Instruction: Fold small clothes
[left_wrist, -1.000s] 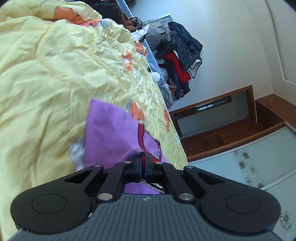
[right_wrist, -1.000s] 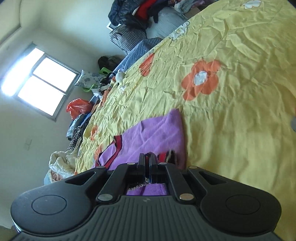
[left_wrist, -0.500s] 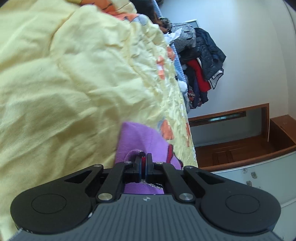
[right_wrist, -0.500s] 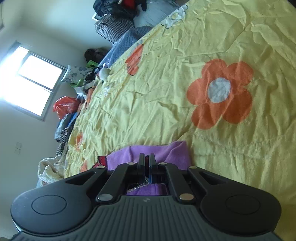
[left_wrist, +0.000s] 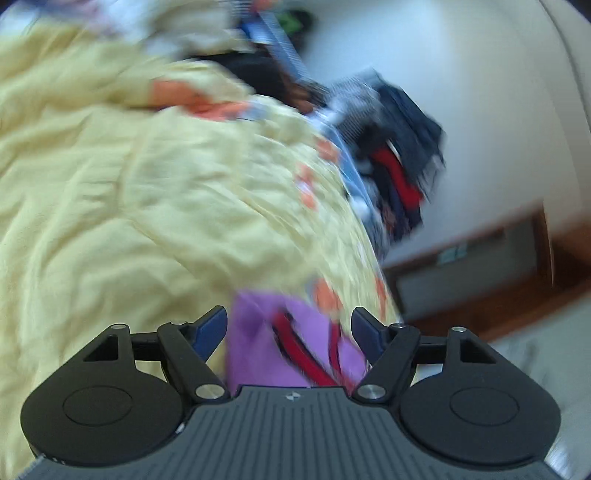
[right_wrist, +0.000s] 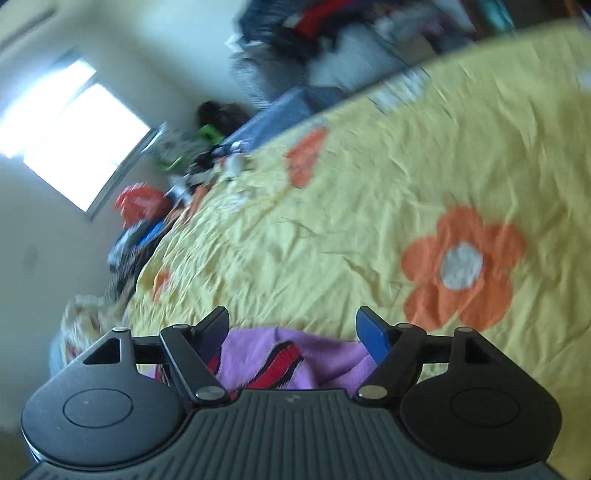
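Observation:
A small purple garment with red and dark trim (left_wrist: 258, 343) lies on the yellow flowered bedspread (left_wrist: 110, 206), just below and ahead of my left gripper (left_wrist: 289, 326). That gripper's jaws are opening, and the cloth lies loose beneath them, gripped by neither pad. In the right wrist view the same purple garment (right_wrist: 321, 354) lies bunched under my right gripper (right_wrist: 291, 332), whose jaws are also opening with no cloth pinched between the blue pads. Both views are blurred by motion.
The yellow bedspread (right_wrist: 369, 206) with orange flowers covers the bed. Piled clothes (left_wrist: 399, 147) hang at the wall beyond it. A bright window (right_wrist: 70, 129), a red bag (right_wrist: 142, 203) and heaps of laundry line the bed's far side. A brown wooden cabinet (left_wrist: 517, 273) stands at the right.
Both grippers were shut on the purple garment and have since spread their jaws and let it go. The garment now lies on the bedspread, and both cameras have swung and lifted a little.

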